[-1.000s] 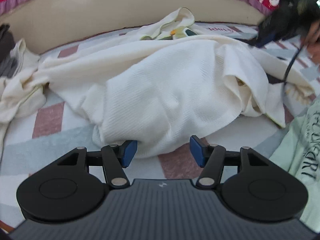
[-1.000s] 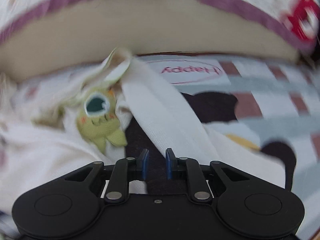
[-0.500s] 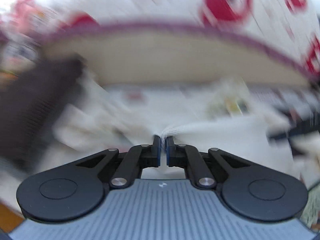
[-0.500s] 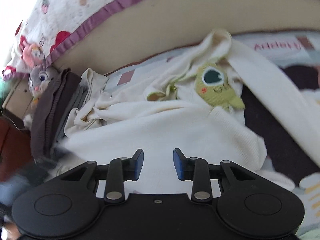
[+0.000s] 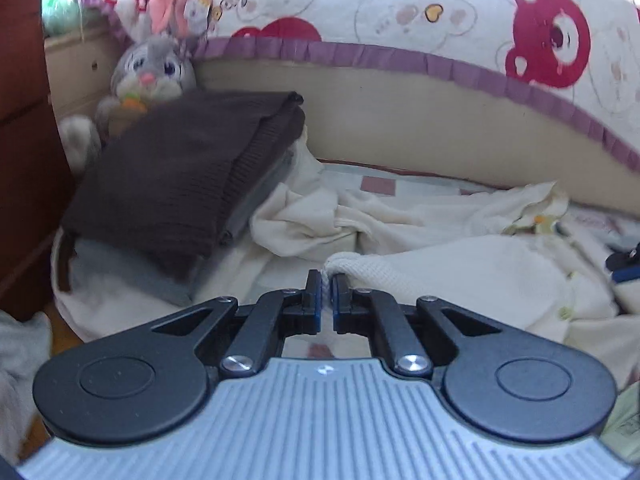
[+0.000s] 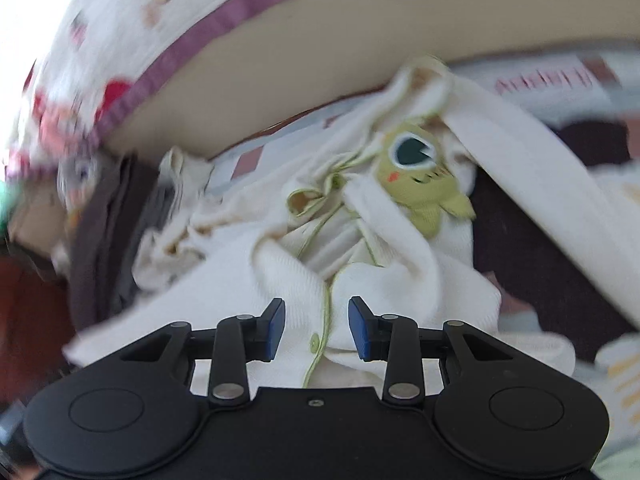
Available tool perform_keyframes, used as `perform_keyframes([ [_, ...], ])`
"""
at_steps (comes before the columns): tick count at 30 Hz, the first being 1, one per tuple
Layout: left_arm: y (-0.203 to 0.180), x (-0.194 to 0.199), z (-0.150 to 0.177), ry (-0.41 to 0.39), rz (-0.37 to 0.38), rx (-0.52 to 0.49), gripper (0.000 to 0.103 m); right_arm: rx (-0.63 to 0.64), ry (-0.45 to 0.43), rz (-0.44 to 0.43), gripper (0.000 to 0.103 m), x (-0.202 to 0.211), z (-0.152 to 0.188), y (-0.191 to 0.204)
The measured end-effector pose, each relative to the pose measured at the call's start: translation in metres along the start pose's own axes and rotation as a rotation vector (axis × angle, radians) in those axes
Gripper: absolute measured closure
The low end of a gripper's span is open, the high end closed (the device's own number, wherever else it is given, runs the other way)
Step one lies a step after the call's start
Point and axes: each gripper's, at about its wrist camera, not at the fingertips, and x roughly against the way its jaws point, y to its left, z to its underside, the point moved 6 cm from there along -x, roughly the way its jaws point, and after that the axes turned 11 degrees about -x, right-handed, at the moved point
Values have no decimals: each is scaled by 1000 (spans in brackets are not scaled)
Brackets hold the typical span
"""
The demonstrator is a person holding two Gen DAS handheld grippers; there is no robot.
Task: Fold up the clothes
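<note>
A cream knit cardigan (image 5: 460, 276) lies crumpled on the bed. My left gripper (image 5: 327, 280) is shut on a rolled edge of it and holds that edge lifted off the bed. In the right wrist view the same cardigan (image 6: 400, 280) shows green piping, a green button (image 6: 314, 344) and a green frog patch (image 6: 420, 184). My right gripper (image 6: 317, 322) hovers over the button front with its jaws apart. The fabric lies below the fingers and the pads do not press on it.
A folded dark brown knit stack (image 5: 180, 184) leans at the left, with a grey plush rabbit (image 5: 154, 68) behind it. A beige padded headboard (image 5: 400, 120) and a bear-print quilt (image 5: 400, 12) close the far side. A dark garment (image 6: 540, 248) lies right of the cardigan.
My left gripper shut on the cardigan's edge, rose with it and swung left toward the brown stack. My right gripper opened wider and moved over the button front.
</note>
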Motion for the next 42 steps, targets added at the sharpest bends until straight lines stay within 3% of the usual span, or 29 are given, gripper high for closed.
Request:
perform_keyframes([
  [2, 2, 6, -4, -25, 17, 23, 98, -121, 9, -44, 60, 3, -6, -15],
  [7, 9, 13, -7, -57, 68, 145, 98, -470, 84, -256, 60, 5, -2, -27],
  [8, 7, 14, -7, -61, 74, 143, 98, -464, 103, -240, 60, 7, 1, -21],
  [11, -2, 21, -1, -61, 85, 94, 98, -253, 163, -72, 60, 20, 11, 20],
  [13, -7, 26, 7, -55, 92, 65, 98, -209, 191, -3, 60, 28, 10, 43],
  [18, 0, 36, 18, -18, 92, -11, 98, -237, 267, -30, 59, 57, -11, 97],
  [21, 14, 44, 9, -44, 48, -43, 99, 5, 199, 94, 54, 77, -25, 115],
  [24, 31, 38, -1, -39, 66, -6, 99, 313, 104, 187, 52, 87, -31, 118],
  [27, 36, 24, 0, -17, 59, -25, 99, 530, 78, 182, 52, 75, -31, 92],
  [31, 40, 6, 6, 6, 38, -46, 99, 627, 97, 236, 52, 54, -22, 26],
  [37, 49, -24, 24, 81, 13, -37, 99, 602, 81, 235, 53, 42, 16, -67],
  [42, 50, -33, 31, 104, -5, -57, 99, 512, 40, 193, 53, 51, 36, -107],
])
